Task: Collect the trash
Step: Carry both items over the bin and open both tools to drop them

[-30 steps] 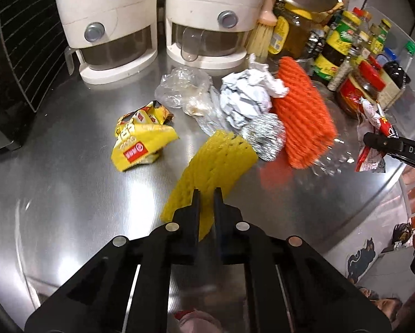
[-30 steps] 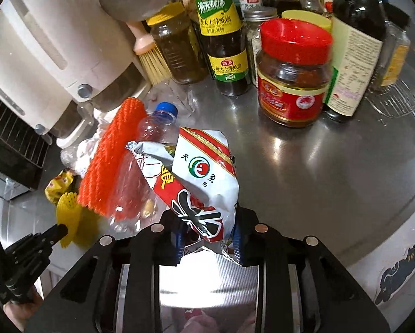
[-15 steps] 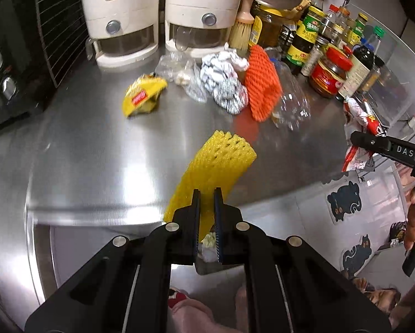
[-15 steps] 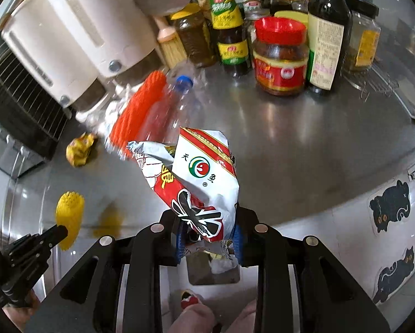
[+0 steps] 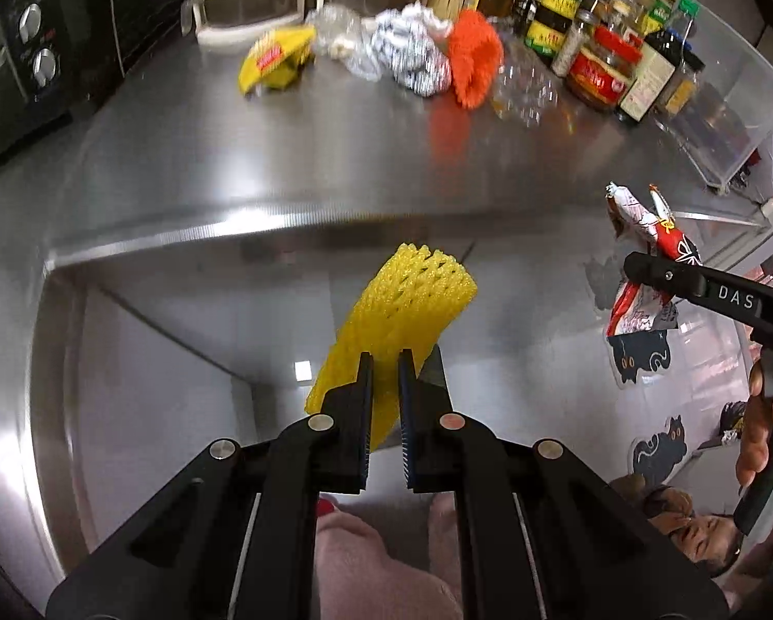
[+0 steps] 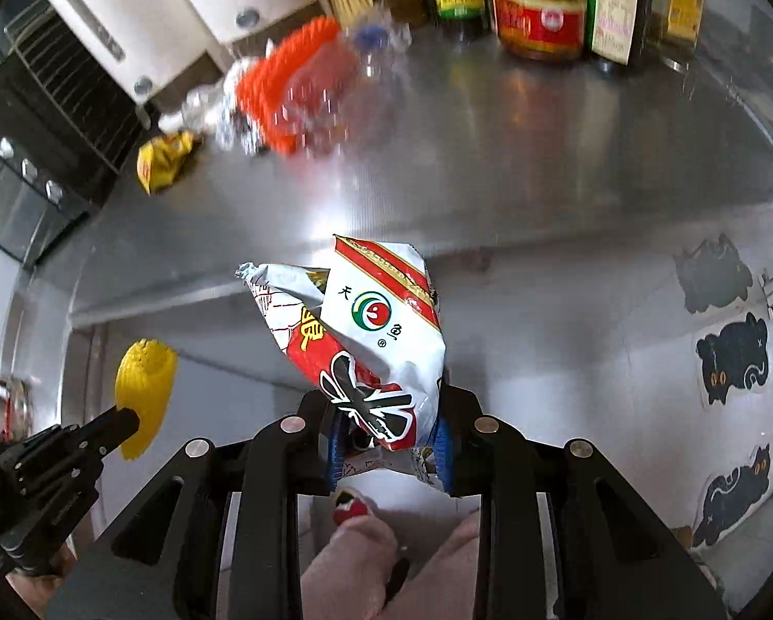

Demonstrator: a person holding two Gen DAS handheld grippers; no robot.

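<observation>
Pinching yellow foam net (image 5: 404,305) mid-frame, left gripper (image 5: 385,403) clamps its lower end; light, squashy. Right gripper (image 6: 389,439) nips crinkly snack wrapper (image 6: 371,330) at its base, slippery foil. Both off counter (image 5: 283,155).

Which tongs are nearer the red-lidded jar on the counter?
Right. The right tongs, shut on the snack bag, sit closer below the jar; the left tongs hang farther left.
</observation>
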